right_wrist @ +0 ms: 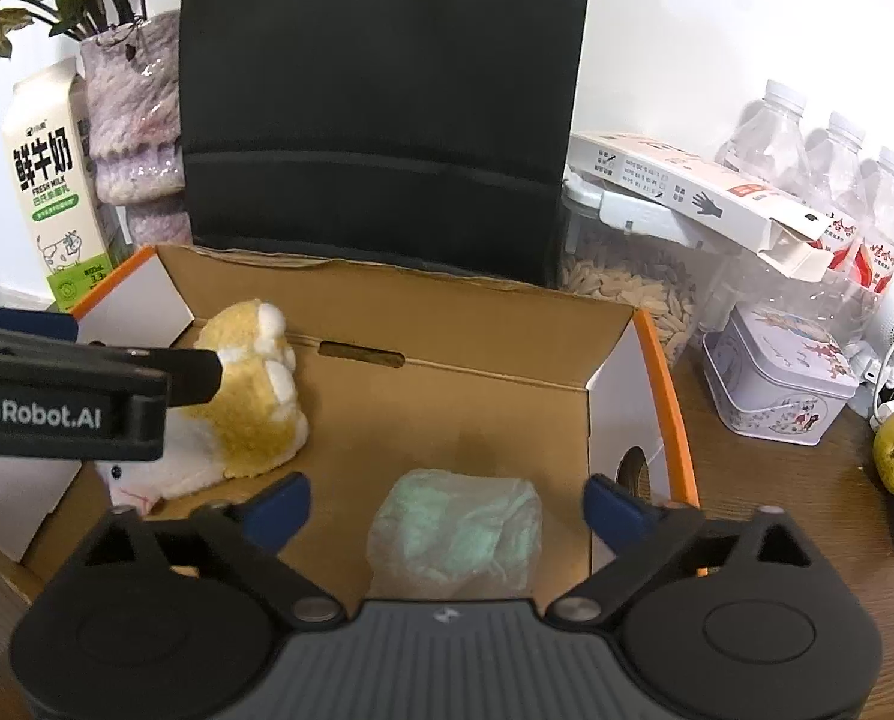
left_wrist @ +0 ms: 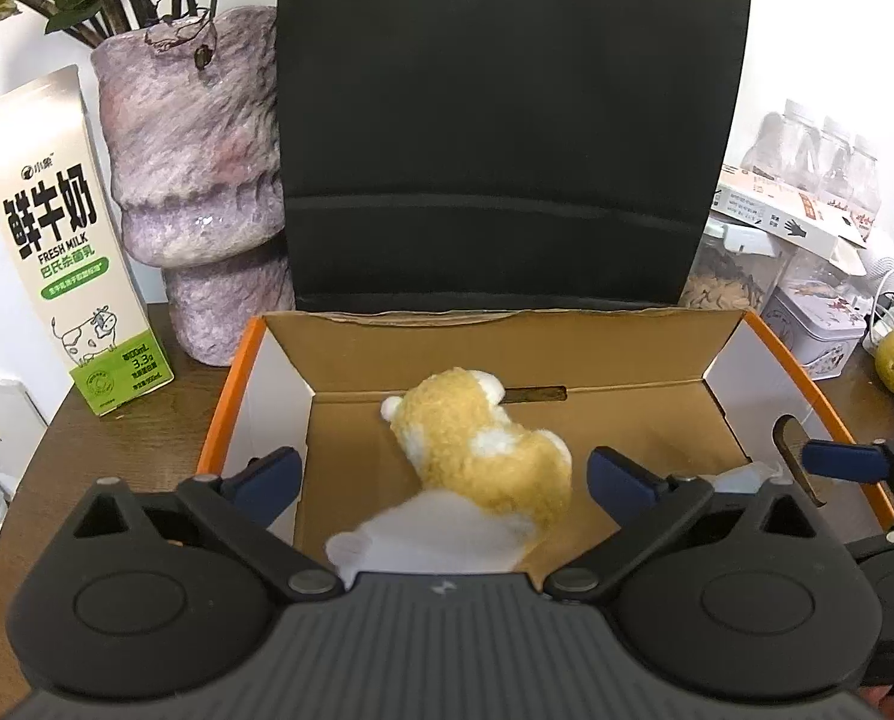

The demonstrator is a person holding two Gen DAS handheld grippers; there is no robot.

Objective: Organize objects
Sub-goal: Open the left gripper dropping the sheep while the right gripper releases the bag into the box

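Step in hand, as we judge it: letting go of two items inside the open cardboard box [left_wrist: 627, 354] and backing out. The left gripper [left_wrist: 444, 480] has its jaws spread wide, pads clear of the yellow-and-white plush toy [left_wrist: 483, 450], which lies between them on the box floor toward the left side. The right gripper [right_wrist: 447, 507] is likewise spread, with the pale green packet in clear wrap [right_wrist: 456, 531] resting on the floor between its fingers, untouched as far as we can tell. To finish cleanly, we would lift each gripper straight back along its own line, jaws kept wide, so that no finger drags plush fur or wrap; the right side wall with its orange edge sits near the right finger, so we would avoid drifting that way. Pose: both grippers point steeply down into the box, side by side, the left one visible at the left edge of the right wrist view.
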